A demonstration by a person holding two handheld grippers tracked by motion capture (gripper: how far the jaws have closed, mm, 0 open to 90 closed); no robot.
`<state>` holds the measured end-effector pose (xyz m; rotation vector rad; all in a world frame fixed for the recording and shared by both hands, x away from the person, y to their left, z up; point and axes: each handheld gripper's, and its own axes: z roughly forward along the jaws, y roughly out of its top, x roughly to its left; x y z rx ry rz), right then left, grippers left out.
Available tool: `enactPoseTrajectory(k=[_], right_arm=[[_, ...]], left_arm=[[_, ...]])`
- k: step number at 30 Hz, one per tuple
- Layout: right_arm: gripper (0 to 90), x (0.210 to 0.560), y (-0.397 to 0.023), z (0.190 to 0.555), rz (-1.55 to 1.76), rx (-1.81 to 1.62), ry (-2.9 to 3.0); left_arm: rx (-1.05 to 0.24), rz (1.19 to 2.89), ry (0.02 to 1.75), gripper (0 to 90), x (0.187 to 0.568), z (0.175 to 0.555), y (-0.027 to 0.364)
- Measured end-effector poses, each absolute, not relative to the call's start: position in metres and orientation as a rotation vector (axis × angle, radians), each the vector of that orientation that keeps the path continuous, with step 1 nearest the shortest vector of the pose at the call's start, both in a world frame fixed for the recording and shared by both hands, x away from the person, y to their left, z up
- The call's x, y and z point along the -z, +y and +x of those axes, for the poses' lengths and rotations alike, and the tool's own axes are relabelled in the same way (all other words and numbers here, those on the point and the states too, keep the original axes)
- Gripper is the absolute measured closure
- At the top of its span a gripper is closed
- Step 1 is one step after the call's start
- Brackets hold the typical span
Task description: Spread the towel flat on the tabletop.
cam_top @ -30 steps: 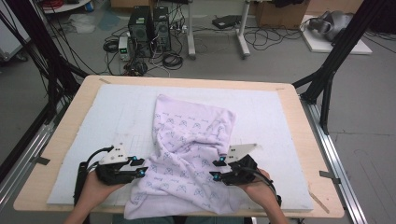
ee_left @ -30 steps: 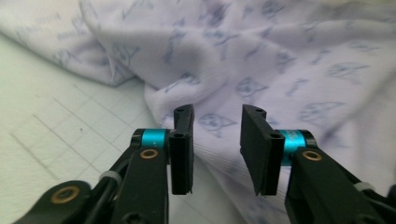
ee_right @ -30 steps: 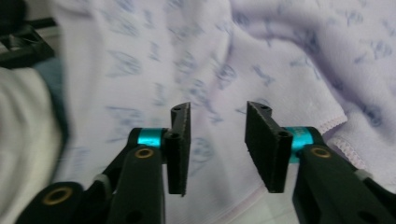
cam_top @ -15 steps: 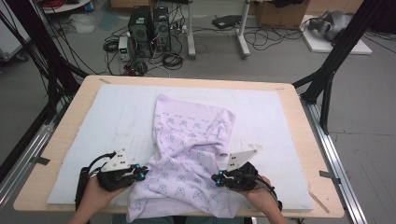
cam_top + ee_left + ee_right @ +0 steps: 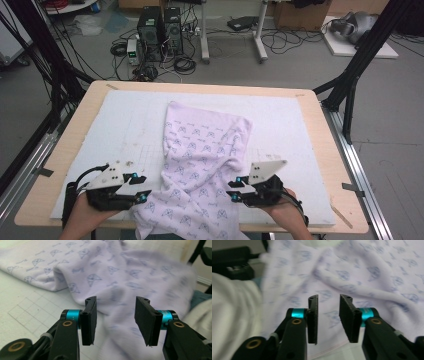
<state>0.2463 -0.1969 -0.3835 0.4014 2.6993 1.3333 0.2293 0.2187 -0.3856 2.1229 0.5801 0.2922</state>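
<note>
Lilac fleece cloth with a repeated blue print lies rumpled mid-desk, its near end spilling over the front edge. Left gripper and right gripper flank it, fingers just reopening, empty. Best to pinch matching hem corners evenly. No readable writing.

The light is soft and even in the high view, with no strong glare and only weak shadows under the folds of the cloth. This view is a little grainy and not very sharp. In the left gripper view the cloth is blurred on the right side. The right gripper view is more blurred, and its left edge looks washed out.
</note>
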Motion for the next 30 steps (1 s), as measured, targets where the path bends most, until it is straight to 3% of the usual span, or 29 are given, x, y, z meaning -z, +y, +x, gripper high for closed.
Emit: enactPoseTrajectory(k=[5, 7, 8, 9, 10, 11, 12, 13, 21, 22, 24, 30], right_arm=[[62.4, 0.425, -0.170, 0.279, 0.460, -1.128, 2.790], [65.9, 0.437, -0.165, 0.282, 0.468, -1.066, 2.818], [73.2, 0.439, -0.166, 0.281, 0.468, -1.107, 2.800], [77.9, 0.440, -0.168, 0.282, 0.478, -1.131, 2.794], [77.9, 0.440, -0.168, 0.282, 0.478, -1.131, 2.794], [85.8, 0.440, -0.169, 0.282, 0.483, -1.135, 2.795], [87.7, 0.440, -0.171, 0.281, 0.464, -1.139, 2.798], [88.1, 0.440, -0.171, 0.280, 0.456, -1.136, 2.800], [88.5, 0.419, -0.208, 0.260, 0.457, -1.167, 2.763], [88.5, 0.419, -0.208, 0.260, 0.457, -1.167, 2.763], [88.5, 0.411, -0.227, 0.255, 0.498, -1.167, 2.734], [84.7, 0.408, -0.240, 0.257, 0.550, -1.159, 2.733]], left_arm=[[-0.208, 2.169, 0.657, 58.8, 0.426, 0.271, 0.198], [-0.188, 2.213, 0.645, 58.7, 0.435, 0.275, 0.187], [-0.188, 2.213, 0.645, 60.2, 0.435, 0.275, 0.187], [-0.157, 2.216, 0.639, 65.8, 0.440, 0.276, 0.182], [-0.145, 2.205, 0.629, 65.8, 0.441, 0.276, 0.180], [-0.138, 2.193, 0.612, 73.5, 0.441, 0.274, 0.178], [-0.154, 2.201, 0.598, 85.4, 0.440, 0.272, 0.176], [-0.170, 2.198, 0.597, 86.9, 0.438, 0.269, 0.177], [-0.171, 2.106, 0.567, 87.4, 0.412, 0.241, 0.198], [-0.171, 2.106, 0.567, 86.2, 0.412, 0.241, 0.198], [-0.193, 2.094, 0.569, 75.3, 0.407, 0.236, 0.202], [-0.244, 2.086, 0.640, 71.6, 0.412, 0.252, 0.207]])
